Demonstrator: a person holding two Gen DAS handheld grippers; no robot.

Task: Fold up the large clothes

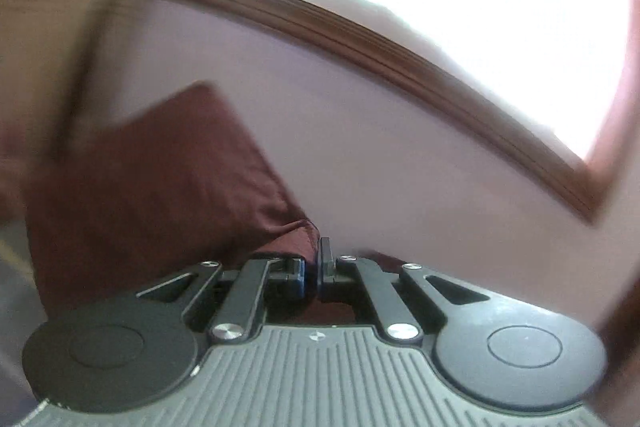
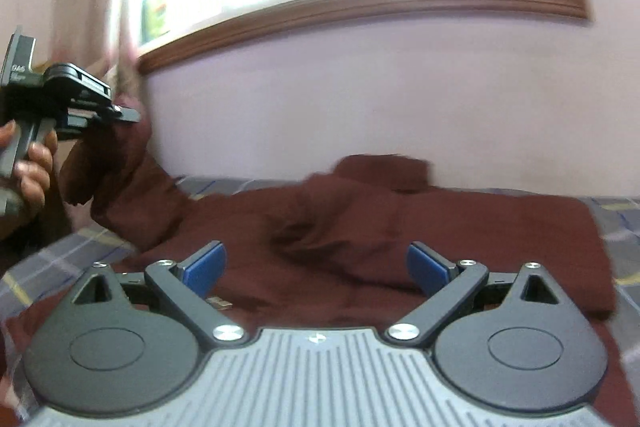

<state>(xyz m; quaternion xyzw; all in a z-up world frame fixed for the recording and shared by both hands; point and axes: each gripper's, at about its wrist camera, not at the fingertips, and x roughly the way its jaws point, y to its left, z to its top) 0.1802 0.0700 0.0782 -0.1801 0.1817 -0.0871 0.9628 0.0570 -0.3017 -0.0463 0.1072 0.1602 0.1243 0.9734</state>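
A large maroon garment [image 2: 360, 247] lies spread over a plaid bed cover [image 2: 72, 251]. My left gripper [image 1: 314, 267] is shut on a part of the garment [image 1: 160, 195] and holds it lifted in the air. That gripper also shows in the right wrist view [image 2: 124, 117] at the left, with a hand on its handle and cloth hanging from it. My right gripper [image 2: 316, 267] is open and empty, low over the garment's near part.
A pale wall [image 2: 360, 99] runs behind the bed, under a bright window with a brown wooden frame [image 2: 360, 3]. The bed cover shows at the right edge too [image 2: 620, 219]. A small pale label [image 2: 220, 303] lies on the cloth.
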